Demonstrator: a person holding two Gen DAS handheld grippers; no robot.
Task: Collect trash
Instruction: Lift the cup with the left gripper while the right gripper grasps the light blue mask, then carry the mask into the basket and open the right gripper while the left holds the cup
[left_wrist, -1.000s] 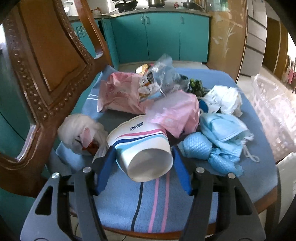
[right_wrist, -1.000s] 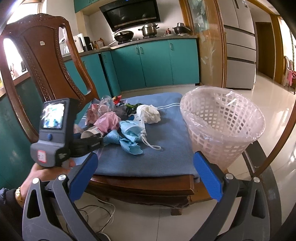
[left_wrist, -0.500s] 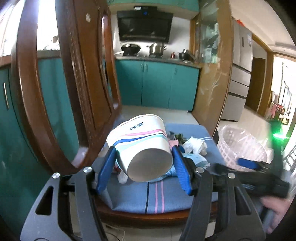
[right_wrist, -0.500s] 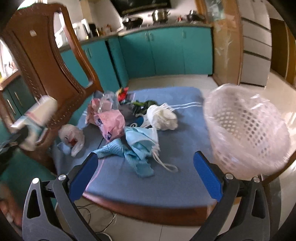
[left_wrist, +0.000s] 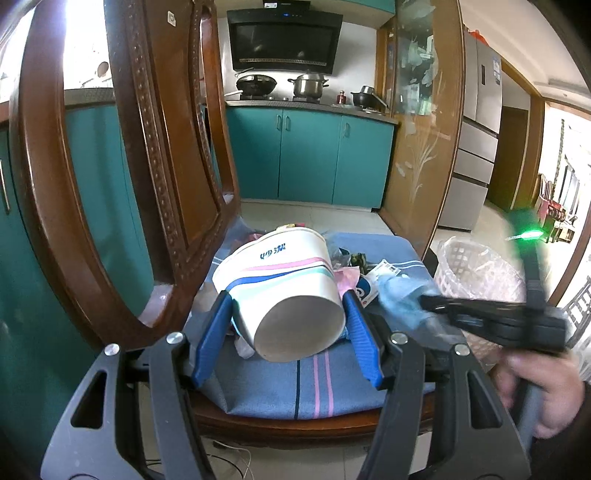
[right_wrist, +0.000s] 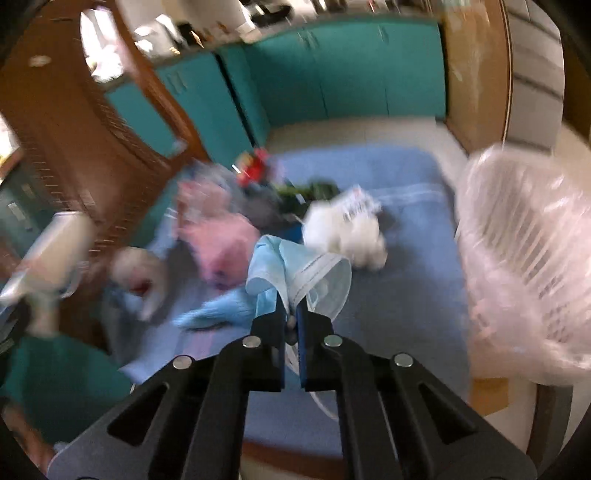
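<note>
My left gripper (left_wrist: 286, 317) is shut on a white paper cup (left_wrist: 284, 291) with blue and pink stripes and holds it above the chair seat; the cup also shows blurred at the left of the right wrist view (right_wrist: 59, 251). My right gripper (right_wrist: 291, 314) is shut on a light blue face mask (right_wrist: 295, 266) over the blue towel (right_wrist: 399, 295). The right gripper also shows in the left wrist view (left_wrist: 436, 301). Pink bags (right_wrist: 221, 229), white tissue (right_wrist: 351, 232) and a blue crumpled piece (right_wrist: 218, 314) lie on the towel.
A white mesh bin lined with clear plastic (right_wrist: 528, 266) stands at the right of the seat; it also shows in the left wrist view (left_wrist: 476, 266). The carved wooden chair back (left_wrist: 155, 166) rises on the left. Teal cabinets (left_wrist: 310, 158) stand behind.
My right gripper has moved in over the trash pile and closed on the blue mask. My left gripper still holds the lifted cup, slightly shifted. The right wrist view is blurred from motion.
</note>
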